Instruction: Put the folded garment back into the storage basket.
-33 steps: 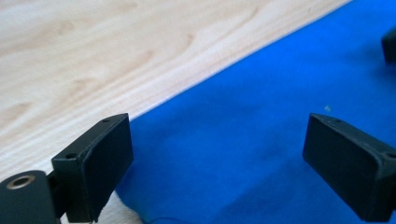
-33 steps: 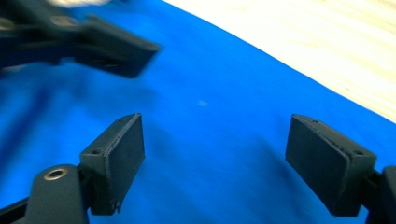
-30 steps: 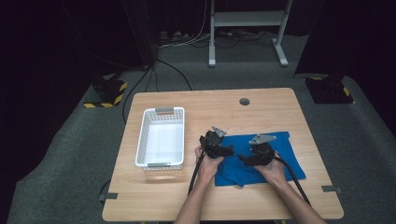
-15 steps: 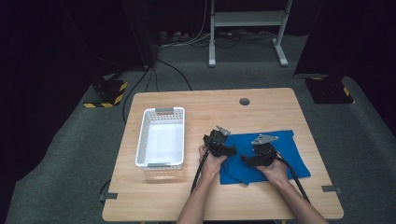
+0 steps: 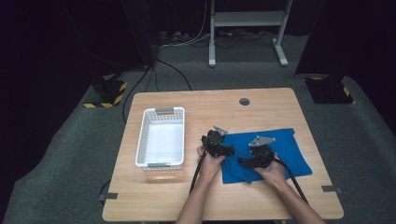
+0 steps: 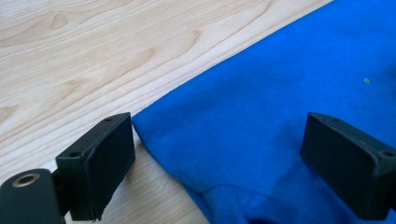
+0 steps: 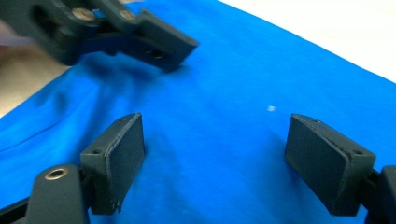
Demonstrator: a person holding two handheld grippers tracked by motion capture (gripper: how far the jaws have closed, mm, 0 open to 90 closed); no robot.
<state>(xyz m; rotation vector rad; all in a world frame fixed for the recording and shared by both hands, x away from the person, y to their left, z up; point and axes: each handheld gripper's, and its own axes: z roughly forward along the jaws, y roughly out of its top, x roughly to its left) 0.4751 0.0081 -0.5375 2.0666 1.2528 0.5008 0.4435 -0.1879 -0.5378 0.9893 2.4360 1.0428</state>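
**Blue cloth flanked by two spread hand-held grippers**

A light wooden tabletop [image 5: 196, 196] is seen from the high view, standing on grey carpet in a dark room. On its left part a white slatted basket [image 5: 161, 137] is set, its long side running away from the person. To the right of the basket, well apart from it, a blue cloth [image 5: 289, 149] is spread flat on the right half of the tabletop, its near left part rumpled.

The left hand-held gripper [image 5: 223, 150] is held at the left edge of the cloth, the right hand-held gripper [image 5: 246, 163] over the near middle of it; the two are close together. In the left gripper view the jaws are seen spread wide, one over bare wood just beside the cloth's edge, the other over the cloth, with a folded hem lying between them near the bottom. In the right gripper view the jaws are likewise spread wide above the cloth, nothing being pinched. A small pale speck [image 7: 271, 108] is seen on the cloth between them.
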